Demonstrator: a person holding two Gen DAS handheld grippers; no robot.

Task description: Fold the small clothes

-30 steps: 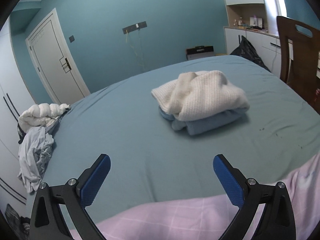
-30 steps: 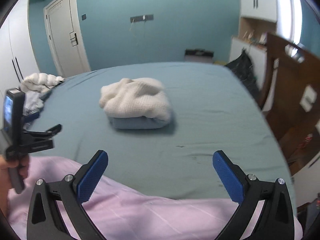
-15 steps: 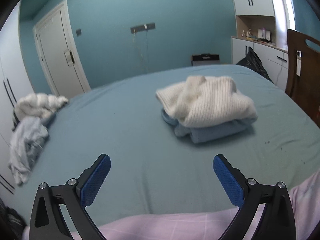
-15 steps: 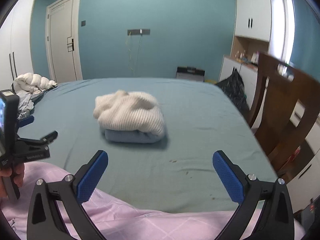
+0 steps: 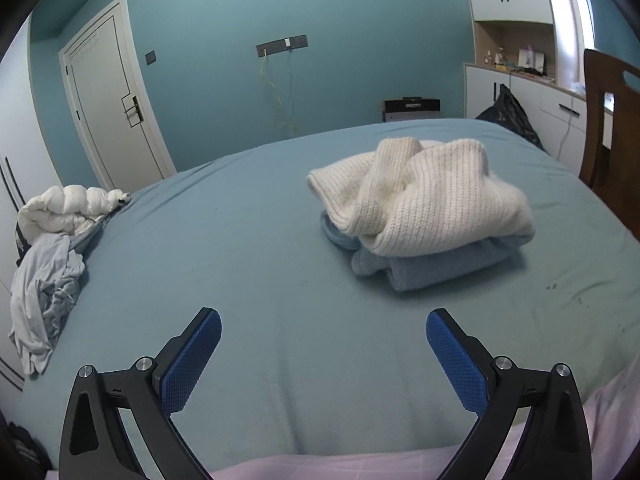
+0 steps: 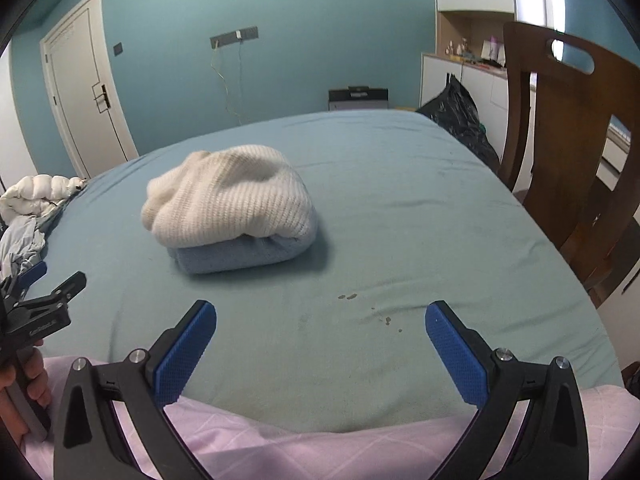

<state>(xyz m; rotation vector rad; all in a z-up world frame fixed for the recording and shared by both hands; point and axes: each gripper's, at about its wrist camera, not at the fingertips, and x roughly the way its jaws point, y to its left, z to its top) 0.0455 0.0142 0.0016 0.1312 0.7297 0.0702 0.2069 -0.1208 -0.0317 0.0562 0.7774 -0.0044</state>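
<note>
A folded cream knit sweater [image 5: 424,196] lies on top of a folded light blue garment [image 5: 432,264] in the middle of the teal bed [image 5: 256,264]. The stack also shows in the right wrist view, cream sweater [image 6: 228,196] over blue garment [image 6: 240,256]. A pile of unfolded clothes, a white puffy jacket [image 5: 64,208] and a grey-blue garment [image 5: 44,292], lies at the bed's left edge. My left gripper [image 5: 320,344] is open and empty, short of the stack. My right gripper [image 6: 320,340] is open and empty. The left gripper [image 6: 32,296] shows at the left of the right wrist view.
A pink checked cloth [image 6: 320,452] covers the near bed edge under both grippers. A wooden chair [image 6: 568,152] stands at the bed's right side. A black bag [image 6: 460,120], white cabinets [image 5: 532,104] and a door [image 5: 116,112] are beyond the bed.
Both grippers have tilted and shifted slightly; the stack now sits a little lower and nearer in both views. Nothing was gripped or released.
</note>
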